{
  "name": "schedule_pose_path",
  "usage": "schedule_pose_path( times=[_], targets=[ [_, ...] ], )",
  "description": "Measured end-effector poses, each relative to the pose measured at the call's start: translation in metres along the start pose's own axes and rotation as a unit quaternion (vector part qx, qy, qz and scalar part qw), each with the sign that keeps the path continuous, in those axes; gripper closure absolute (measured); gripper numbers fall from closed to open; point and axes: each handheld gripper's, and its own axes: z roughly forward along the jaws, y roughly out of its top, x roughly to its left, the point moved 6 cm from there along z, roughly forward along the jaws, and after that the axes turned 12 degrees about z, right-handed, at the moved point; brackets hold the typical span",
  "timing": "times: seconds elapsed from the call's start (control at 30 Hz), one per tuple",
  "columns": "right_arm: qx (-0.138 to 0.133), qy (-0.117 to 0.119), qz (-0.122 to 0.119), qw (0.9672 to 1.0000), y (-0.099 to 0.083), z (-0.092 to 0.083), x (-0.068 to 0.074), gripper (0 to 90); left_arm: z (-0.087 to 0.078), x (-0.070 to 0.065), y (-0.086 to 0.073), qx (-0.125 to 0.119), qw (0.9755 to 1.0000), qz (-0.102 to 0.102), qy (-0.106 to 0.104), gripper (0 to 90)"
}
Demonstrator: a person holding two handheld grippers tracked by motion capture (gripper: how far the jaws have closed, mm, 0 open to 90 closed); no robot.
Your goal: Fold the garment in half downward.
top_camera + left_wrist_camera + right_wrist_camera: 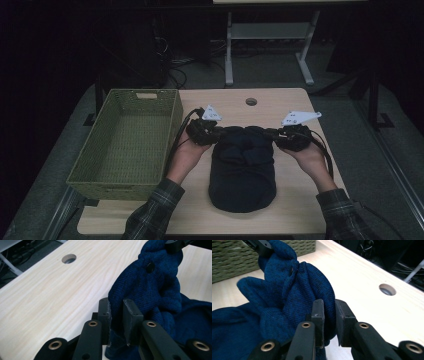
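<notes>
Sweater sat mid-table, dark blue knit, already doubled over on itself, bulk toward my near edge and the far end gathered up. Green woven basket stood just left of it, nothing visible inside. Cable hole in the table lay farther back, past the cloth.

My left gripper had its jaws narrow with a fold of the knit's edge standing between the pads; in the left gripper view the cloth filled the gap and looked pinched, though I couldn't rule out slack on one side. My right gripper was the same story on the other far corner: jaws narrow, a rounded roll of fabric caught between them. From the high view both tools, left gripper and right gripper, met the garment's far edge, one at each corner, cloth bunched between them.

Step in hand, as I judged it: mid-fold, both far corners brought inward and low onto the pile. Fold wasn't flat yet, the far end was still lumpy.

Next move needed: set both corners down evenly, let go without dragging the knit, then smooth or take a fresh grip for the transfer to the basket. Risk: knit snagging on a pad and pulling the fold apart.
</notes>
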Motion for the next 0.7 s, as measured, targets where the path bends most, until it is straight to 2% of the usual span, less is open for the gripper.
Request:
schedule_pose_path(
  times=[0.2, 0.33, 0.47, 0.6, 0.7],
  targets=[
    [0.016, 0.008, -0.005, 0.9998, -0.013, -0.003, 0.010, 76.3, -0.002, -0.013, -0.009, 0.009, 0.9999, 0.002, -0.011, 75.8],
    [0.033, 0.021, 0.005, 0.9993, -0.020, -0.004, 0.015, 76.3, -0.002, -0.019, -0.016, 0.009, 0.9998, 0.000, -0.018, 75.3],
    [0.036, 0.023, 0.005, 0.9991, -0.024, -0.005, 0.019, 75.6, -0.003, -0.024, -0.021, 0.012, 0.9996, -0.003, -0.024, 75.0],
    [0.041, 0.035, 0.018, 0.9984, -0.031, -0.007, 0.023, 75.3, -0.002, -0.031, -0.027, 0.016, 0.9991, -0.010, -0.037, 74.8],
    [0.038, 0.040, 0.018, 0.9983, -0.035, -0.009, 0.025, 75.2, -0.001, -0.035, -0.031, 0.019, 0.9985, -0.014, -0.049, 74.7]
  ],
)
